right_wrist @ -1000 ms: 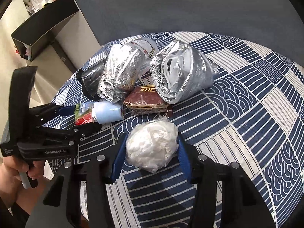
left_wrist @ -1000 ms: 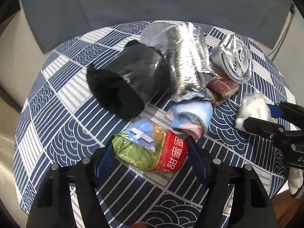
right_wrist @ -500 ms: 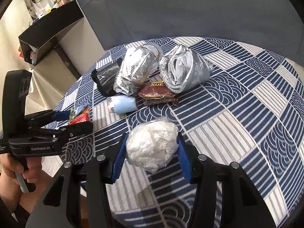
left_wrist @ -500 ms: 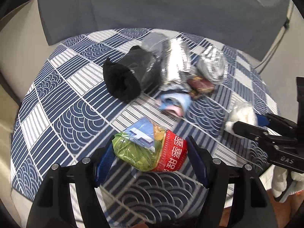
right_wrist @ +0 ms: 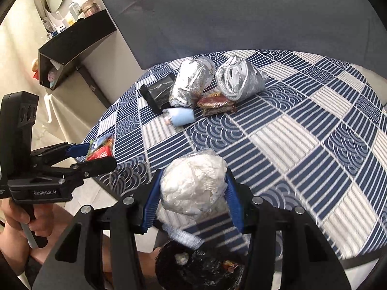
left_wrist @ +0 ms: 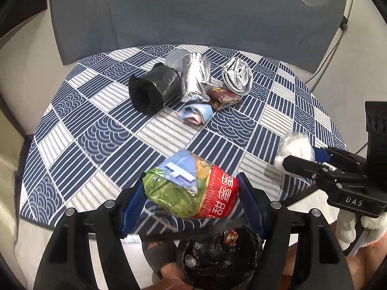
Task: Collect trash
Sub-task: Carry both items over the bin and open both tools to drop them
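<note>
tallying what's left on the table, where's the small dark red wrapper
In the left wrist view the small dark red wrapper lies far on the table, between the crumpled silver foil bag and the pale blue packet.

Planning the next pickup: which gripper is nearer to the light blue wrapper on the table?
Left gripper, though not by much. It holds a snack bag in front of the light blue wrapper; right gripper sits further right.

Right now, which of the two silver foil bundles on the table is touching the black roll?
The longer foil bundle, the left one in the left wrist view: it leans against the black roll. The rounder foil bundle sits apart, beyond the brown packet.
</note>
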Action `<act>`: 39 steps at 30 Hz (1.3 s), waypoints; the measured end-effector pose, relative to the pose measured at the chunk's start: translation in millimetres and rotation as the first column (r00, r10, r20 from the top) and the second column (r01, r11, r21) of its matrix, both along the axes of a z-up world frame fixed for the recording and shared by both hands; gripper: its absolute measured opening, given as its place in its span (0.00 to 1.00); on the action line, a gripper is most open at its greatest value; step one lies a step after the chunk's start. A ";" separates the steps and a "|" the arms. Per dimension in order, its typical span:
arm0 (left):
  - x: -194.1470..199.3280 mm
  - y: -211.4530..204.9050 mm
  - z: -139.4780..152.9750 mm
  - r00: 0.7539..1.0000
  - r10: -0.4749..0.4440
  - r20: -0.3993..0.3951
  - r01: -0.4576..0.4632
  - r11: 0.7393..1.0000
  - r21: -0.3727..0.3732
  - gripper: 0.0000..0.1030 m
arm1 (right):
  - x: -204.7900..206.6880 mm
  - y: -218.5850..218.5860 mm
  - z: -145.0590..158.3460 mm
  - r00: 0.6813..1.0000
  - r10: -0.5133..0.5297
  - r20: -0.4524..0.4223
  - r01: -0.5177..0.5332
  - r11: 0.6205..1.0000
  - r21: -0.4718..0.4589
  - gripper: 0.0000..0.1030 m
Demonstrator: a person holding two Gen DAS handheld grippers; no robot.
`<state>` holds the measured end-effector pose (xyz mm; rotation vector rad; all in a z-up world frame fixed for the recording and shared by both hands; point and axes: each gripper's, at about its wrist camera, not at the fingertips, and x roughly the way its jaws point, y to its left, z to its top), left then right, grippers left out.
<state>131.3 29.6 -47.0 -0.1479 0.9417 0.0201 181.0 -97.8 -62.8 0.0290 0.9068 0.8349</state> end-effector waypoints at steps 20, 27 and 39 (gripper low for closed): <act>-81.0 -46.0 18.3 0.997 -0.050 0.065 0.048 0.998 0.040 0.68 | -80.9 -37.5 -3.9 0.999 -0.030 -0.021 0.031 0.999 0.011 0.49; -98.5 -60.2 3.1 0.996 -0.088 0.019 0.088 0.996 0.016 0.68 | -100.1 -42.6 -8.3 0.999 -0.031 -0.032 0.030 1.000 -0.008 0.49; -112.3 -68.0 -43.4 0.988 -0.108 -0.113 0.104 0.994 -0.039 0.68 | -115.8 -39.3 -29.7 0.996 -0.030 -0.081 0.022 0.995 -0.096 0.49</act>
